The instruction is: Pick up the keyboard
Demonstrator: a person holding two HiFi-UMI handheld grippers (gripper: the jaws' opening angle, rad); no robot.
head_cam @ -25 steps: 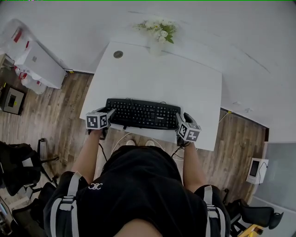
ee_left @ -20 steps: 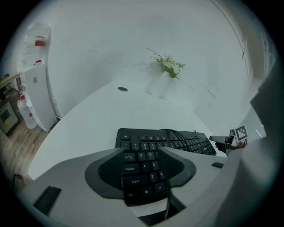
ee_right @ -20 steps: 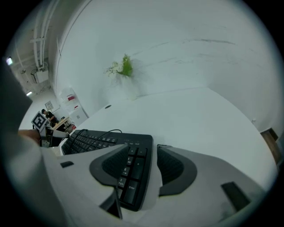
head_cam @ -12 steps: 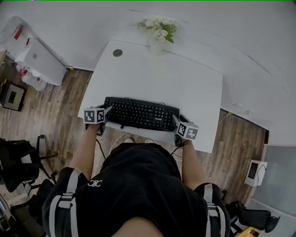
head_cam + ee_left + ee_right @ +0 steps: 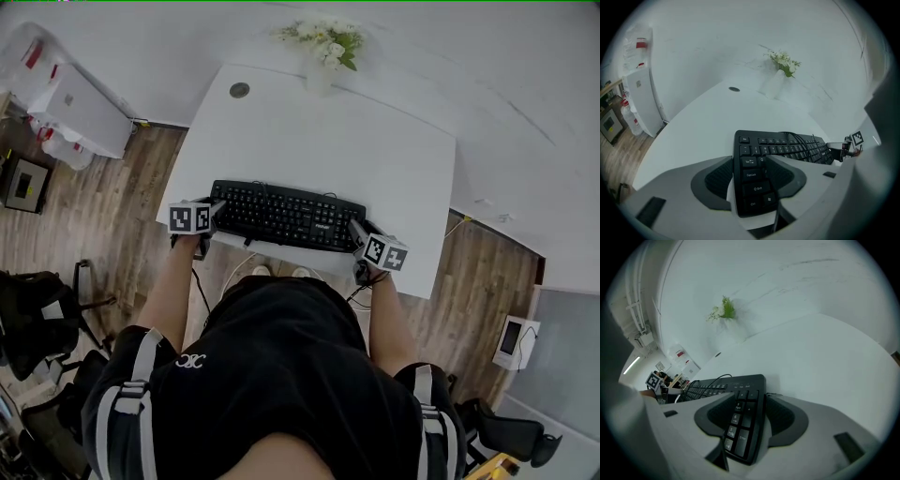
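One flat black keyboard, smooth white table.

Black top: big, loose, dark all over. Small white logo on left side, like little loops. Sleeves short, black too. Left strap: grey, pale stripes along it, band across middle. Right strap: same grey, same stripes. Shoes: pale, round tips, two side by side.
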